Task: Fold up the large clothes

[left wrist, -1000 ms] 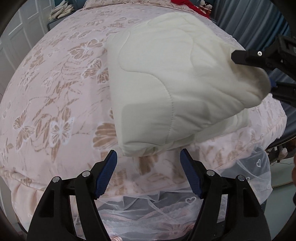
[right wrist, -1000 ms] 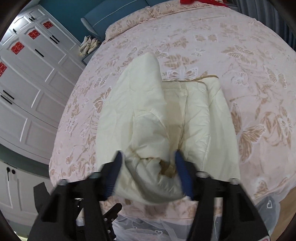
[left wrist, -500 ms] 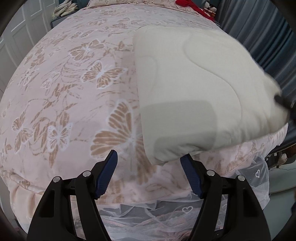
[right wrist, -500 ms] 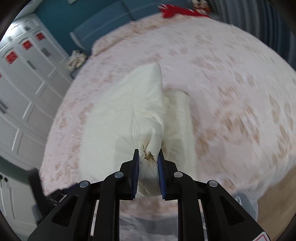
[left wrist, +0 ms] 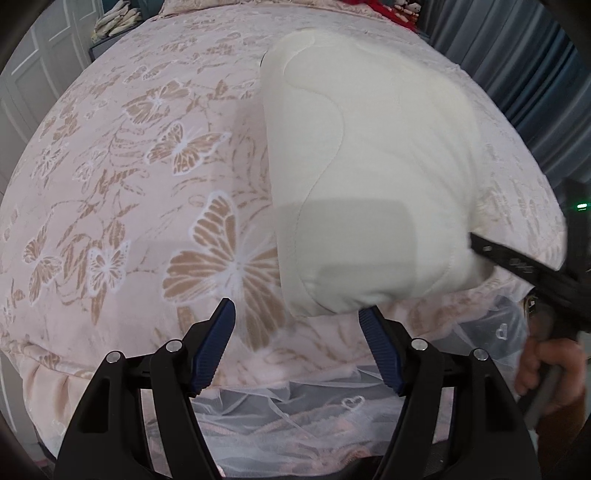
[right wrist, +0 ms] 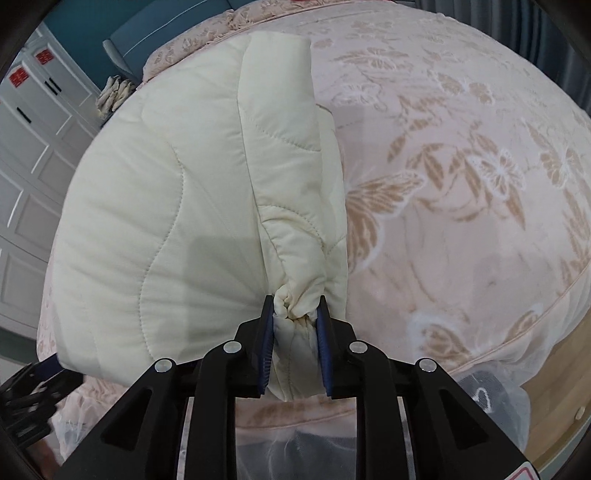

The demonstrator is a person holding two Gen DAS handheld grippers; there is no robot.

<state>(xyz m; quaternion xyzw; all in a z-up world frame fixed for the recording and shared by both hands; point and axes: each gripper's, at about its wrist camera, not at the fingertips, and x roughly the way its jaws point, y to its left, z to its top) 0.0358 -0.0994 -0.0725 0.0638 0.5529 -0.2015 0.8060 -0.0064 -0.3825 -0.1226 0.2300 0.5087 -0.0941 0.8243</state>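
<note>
A cream quilted padded garment (left wrist: pixel 369 177) lies folded on the pink butterfly-patterned bed (left wrist: pixel 147 155), its near corner at the bed's front edge. My left gripper (left wrist: pixel 297 350) is open and empty, just in front of that corner. My right gripper (right wrist: pixel 295 321) is shut on a bunched end of the garment (right wrist: pixel 207 206), at the near edge of the bed (right wrist: pixel 461 166). The right gripper also shows in the left wrist view (left wrist: pixel 517 266), at the garment's right side.
White wardrobe doors (right wrist: pixel 29 140) stand to the left of the bed. Grey-blue curtains (left wrist: pixel 524 74) hang on the right. Sheer white netting (left wrist: pixel 332 413) hangs below the bed's front edge. A red item (left wrist: pixel 373 9) lies at the far end of the bed.
My right gripper closed on the garment's bunched end and pulled it toward the near bed edge. The garment shifted rightward in the left wrist view. The left gripper stayed open.
</note>
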